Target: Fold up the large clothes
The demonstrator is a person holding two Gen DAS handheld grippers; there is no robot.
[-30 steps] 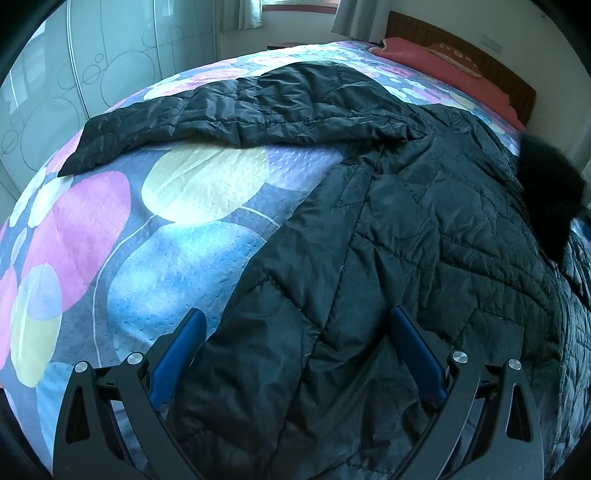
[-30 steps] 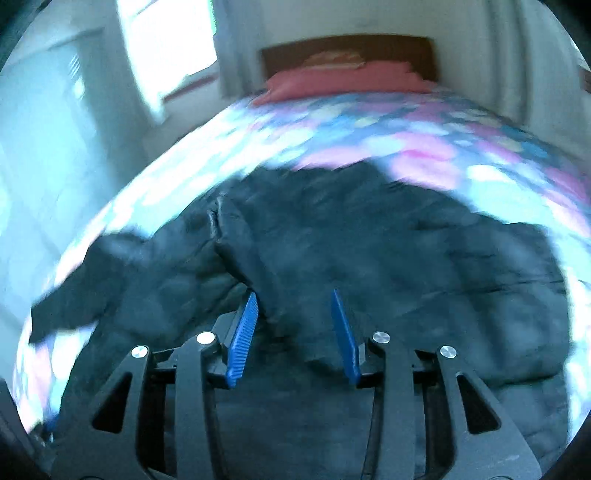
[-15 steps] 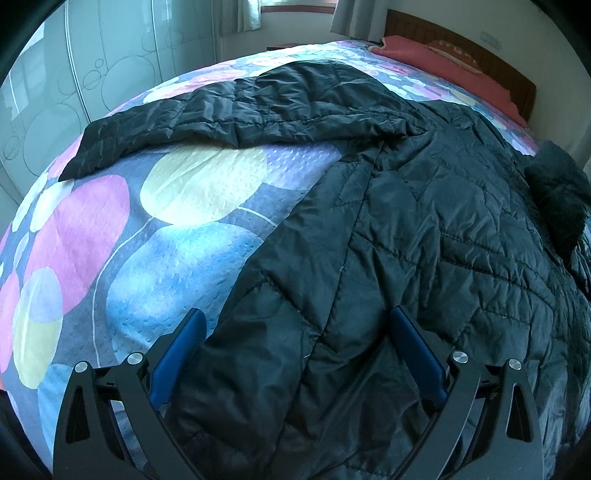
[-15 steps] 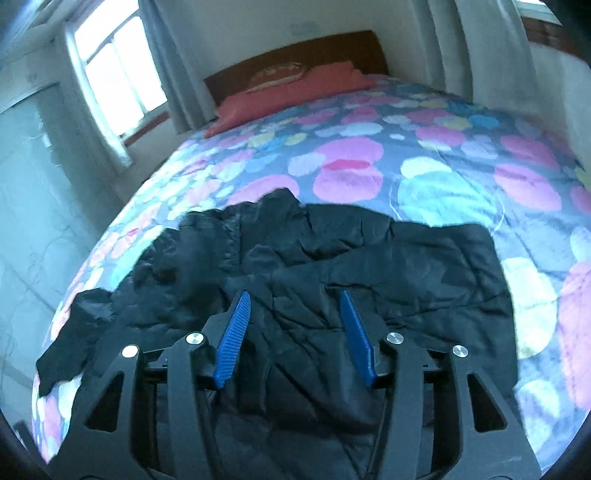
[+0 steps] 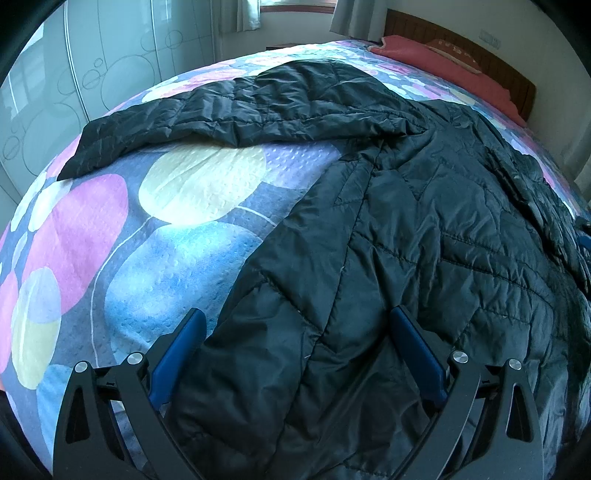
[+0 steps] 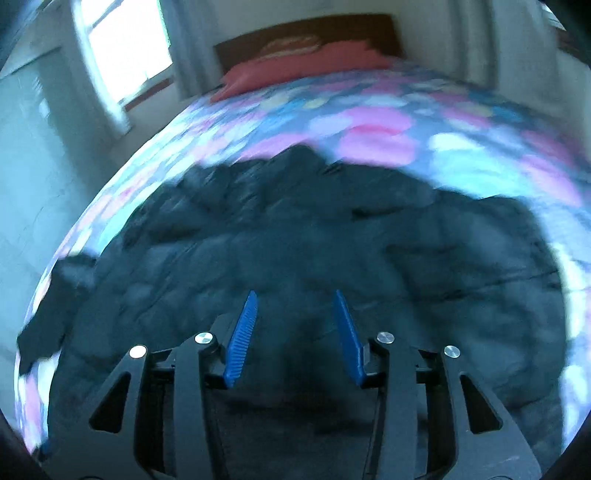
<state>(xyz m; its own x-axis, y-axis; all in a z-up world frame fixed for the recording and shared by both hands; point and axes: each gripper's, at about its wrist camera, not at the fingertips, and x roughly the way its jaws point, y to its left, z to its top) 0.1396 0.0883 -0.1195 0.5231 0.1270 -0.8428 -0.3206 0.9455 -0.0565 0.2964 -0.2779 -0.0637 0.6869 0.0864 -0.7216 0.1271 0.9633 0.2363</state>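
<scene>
Dotted bedspread [image 5: 192, 192]; red pillow [image 5: 436, 55]; wooden headboard [image 6: 303, 27].

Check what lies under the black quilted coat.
The black quilted coat lies spread on the circle-patterned bedspread, one sleeve stretched out left. Whatever sits beneath the coat's body is covered, so it cannot be seen.

Two black grippers with blue fingers

Left gripper [image 5: 297, 326] and right gripper [image 6: 295, 312]: black frames with triangular cut-outs, silver round screws near the finger bases; right gripper's blue pads [image 6: 242, 338] are ribbed.
</scene>
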